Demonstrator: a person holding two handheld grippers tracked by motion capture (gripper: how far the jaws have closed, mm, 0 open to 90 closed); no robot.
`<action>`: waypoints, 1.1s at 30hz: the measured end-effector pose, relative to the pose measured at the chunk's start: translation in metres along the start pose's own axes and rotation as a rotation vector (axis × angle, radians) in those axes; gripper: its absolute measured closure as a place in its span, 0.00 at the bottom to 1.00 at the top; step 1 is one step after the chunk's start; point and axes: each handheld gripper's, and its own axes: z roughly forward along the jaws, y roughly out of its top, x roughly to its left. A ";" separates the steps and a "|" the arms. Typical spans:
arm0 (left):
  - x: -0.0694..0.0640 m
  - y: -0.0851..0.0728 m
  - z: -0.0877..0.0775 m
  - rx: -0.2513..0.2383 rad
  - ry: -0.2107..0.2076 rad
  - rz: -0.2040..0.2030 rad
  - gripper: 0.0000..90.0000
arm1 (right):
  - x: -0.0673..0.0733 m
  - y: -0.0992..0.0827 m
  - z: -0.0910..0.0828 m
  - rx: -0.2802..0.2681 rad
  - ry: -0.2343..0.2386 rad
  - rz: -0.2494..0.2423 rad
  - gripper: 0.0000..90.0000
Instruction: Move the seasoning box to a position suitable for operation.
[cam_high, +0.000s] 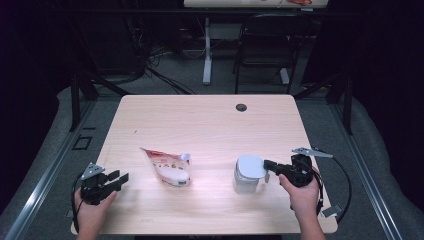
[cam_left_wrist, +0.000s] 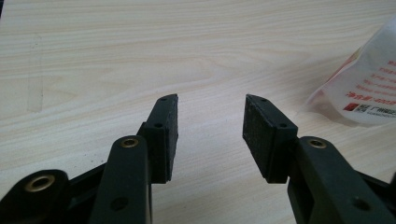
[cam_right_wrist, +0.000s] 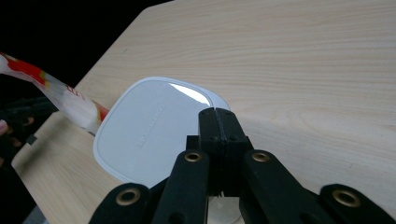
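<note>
Near edge of the wooden table (cam_high: 210, 120): two hands are coming in from below, each carrying a gripper. The left gripper (cam_high: 116, 180) is sitting by the near left corner, pointing toward the table's middle; in the left gripper view its jaws are standing apart, released, with only bare wood between the pads (cam_left_wrist: 164, 135), and a corner of the pouch (cam_left_wrist: 369, 84) is showing at the right of that view. The right gripper (cam_high: 267, 165) is hovering near the near right corner, reaching toward the left at the container (cam_high: 248, 175); in the right gripper view the two jaws are pressing flat together, clenched on nothing, their tips lying over the edge of the white lid (cam_right_wrist: 149, 130), though whether they are touching it cannot be told. The container, a clear-sided tub with a rounded square lid, is standing upright just right of the near edge's middle. The pouch (cam_high: 167, 166), white with red print and a spout, is lying flat left of centre, well apart from the container and between the two grippers. Farther off, a round cable hole (cam_high: 241, 107) is sitting close to the far edge. Beyond the table, a dark chair (cam_high: 267, 45) is standing on the floor.
</note>
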 end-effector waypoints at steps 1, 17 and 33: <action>0.000 0.000 0.000 0.000 0.000 -0.005 0.62 | -0.001 -0.001 0.000 -0.004 0.009 0.012 1.00; 0.000 0.000 0.001 0.007 0.002 0.011 0.62 | -0.008 -0.004 -0.002 -0.015 0.018 0.045 1.00; 0.000 0.000 0.002 0.012 0.004 0.013 0.62 | -0.013 -0.006 -0.003 -0.018 0.033 0.067 1.00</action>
